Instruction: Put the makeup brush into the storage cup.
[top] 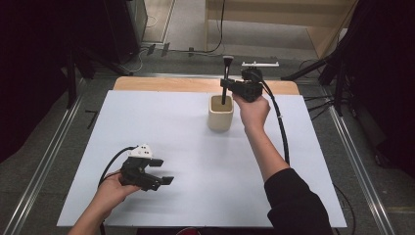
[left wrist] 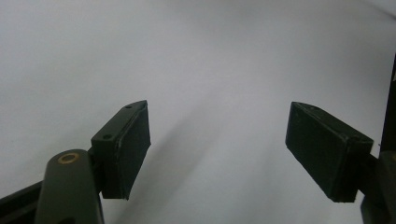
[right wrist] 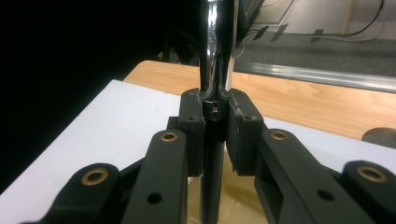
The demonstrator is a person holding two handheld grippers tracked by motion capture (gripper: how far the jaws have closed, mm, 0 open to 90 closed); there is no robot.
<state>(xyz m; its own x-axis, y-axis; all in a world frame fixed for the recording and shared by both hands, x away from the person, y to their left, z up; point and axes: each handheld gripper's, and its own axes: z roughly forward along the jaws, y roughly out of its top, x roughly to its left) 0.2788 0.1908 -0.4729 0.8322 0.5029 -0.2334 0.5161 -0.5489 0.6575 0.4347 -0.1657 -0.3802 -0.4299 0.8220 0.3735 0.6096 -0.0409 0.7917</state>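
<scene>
A cream cup (top: pixel 220 116) stands on the white sheet (top: pixel 186 147) toward the table's back, and its pale inside (right wrist: pixel 240 200) lies just under my right jaws. A slim brush (top: pixel 225 78) with a black handle and a chrome collar (right wrist: pixel 215 56) stands upright, its lower end dipping into the cup's mouth. My right gripper (top: pixel 225 85) (right wrist: pixel 216 135) is shut on that handle from the right side. Near the front left, my left gripper (top: pixel 164 171) (left wrist: pixel 217 149) rests low over the bare sheet, jaws wide open with nothing between them.
A strip of bare wooden tabletop (top: pixel 195 84) runs behind the sheet. The right gripper's black cable (top: pixel 281 127) trails back along the forearm. Metal rails (top: pixel 44 161) flank the table, and dark stands (top: pixel 337 58) rise at the back right.
</scene>
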